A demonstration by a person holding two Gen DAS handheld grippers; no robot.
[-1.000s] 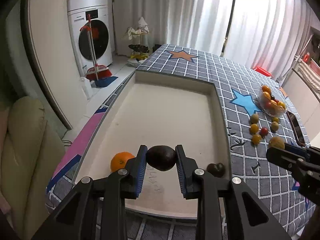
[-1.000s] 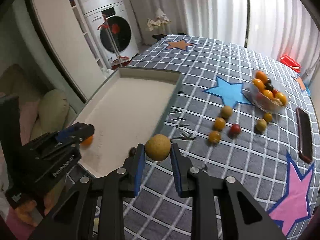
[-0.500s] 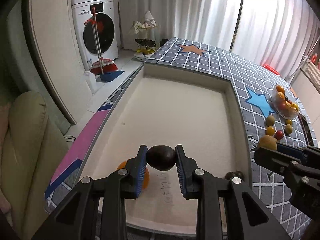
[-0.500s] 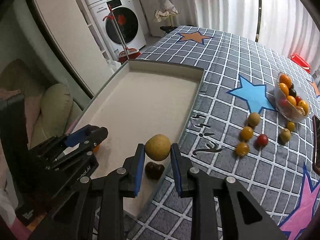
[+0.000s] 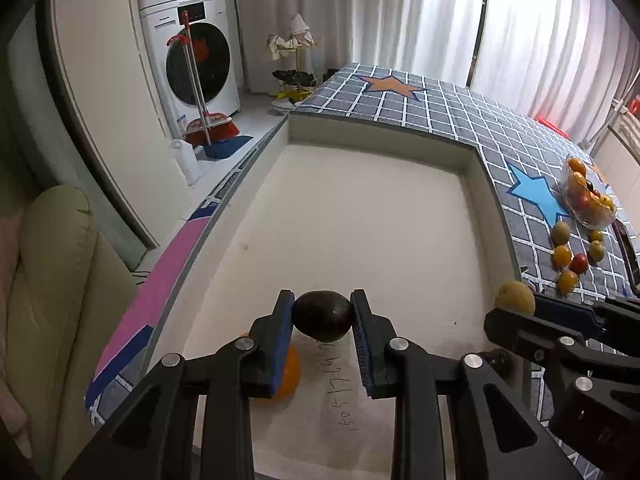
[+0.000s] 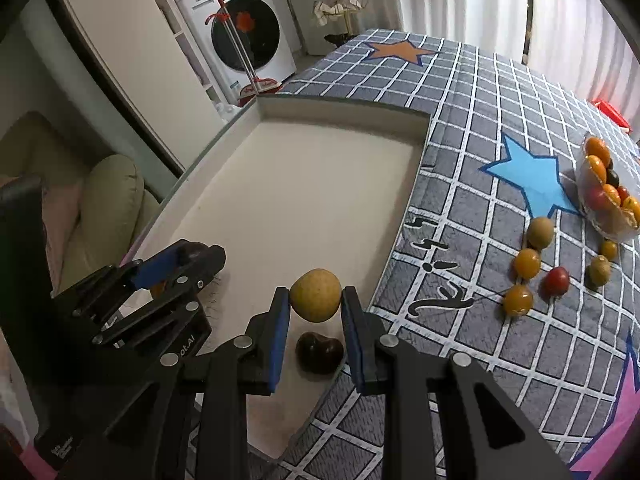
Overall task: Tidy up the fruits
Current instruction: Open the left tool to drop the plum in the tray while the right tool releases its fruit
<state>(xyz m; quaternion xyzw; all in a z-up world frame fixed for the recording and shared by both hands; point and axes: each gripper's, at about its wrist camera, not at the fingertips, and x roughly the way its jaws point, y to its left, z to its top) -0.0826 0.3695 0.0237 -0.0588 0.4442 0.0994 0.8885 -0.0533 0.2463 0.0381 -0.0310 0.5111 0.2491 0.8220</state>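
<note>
My left gripper (image 5: pixel 322 316) is shut on a dark brown fruit (image 5: pixel 322 315) and holds it above the near end of the cream tray (image 5: pixel 360 216). An orange (image 5: pixel 286 380) lies in the tray under its left finger. My right gripper (image 6: pixel 315 300) is shut on a yellow-brown round fruit (image 6: pixel 315 295), which also shows in the left wrist view (image 5: pixel 514 297), above the tray's near right corner. A dark heart-shaped fruit (image 6: pixel 319 351) lies in the tray just below it. The left gripper appears at the left of the right wrist view (image 6: pixel 180 264).
Several small loose fruits (image 6: pixel 528 263) lie on the grey checked cloth (image 6: pixel 472 92) right of the tray. A clear bowl of fruit (image 6: pixel 606 192) stands at the far right. A beige cushion (image 5: pixel 48 300) and washing machine (image 5: pixel 196 52) are off the left side.
Both grippers have moved forward over the tray's near end, each still holding its fruit. The right gripper has shifted left from above the cloth to above the tray corner.
</note>
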